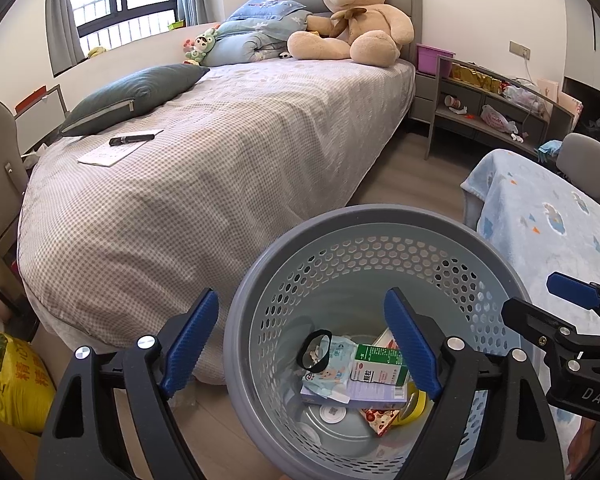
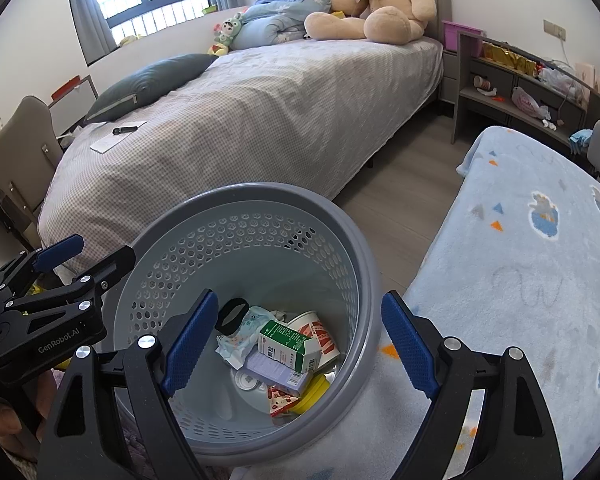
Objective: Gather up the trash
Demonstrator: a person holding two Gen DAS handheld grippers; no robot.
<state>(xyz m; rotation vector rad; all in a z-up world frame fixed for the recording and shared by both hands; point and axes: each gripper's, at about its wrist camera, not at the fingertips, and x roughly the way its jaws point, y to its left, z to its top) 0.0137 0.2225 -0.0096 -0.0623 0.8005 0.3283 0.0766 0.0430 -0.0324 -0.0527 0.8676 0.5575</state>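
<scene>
Overhead, both claws hang spread above the grey perforated bin. The left gripper stands wide, its 2 blue pads well apart with nothing between them but air; one pad lies over the bin's mouth, the other outside its rim on the bed side. The right gripper is likewise spread and empty, one pad over the bin's opening and the other past the rim, above the blue blanket. Neither claw touches the bin or its contents.

Below the pads, at the bin's bottom, lies the collected trash: a green-and-white carton, a pale lilac box beneath it, a wet-wipes packet, a black-rimmed round piece, a red-printed paper cup, a red-patterned wrapper and something yellow.

Beyond the left claw stretches a bed with a checked cover, bearing a dark cushion, a paper with a black marker, folded blue bedding and a large teddy bear. Farther off to the right stands a grey shelf unit on the wood floor. A yellow sack sits left of the left claw.

Both grippers tilt steeply downward, side by side; a hand shows at the left one's base.
</scene>
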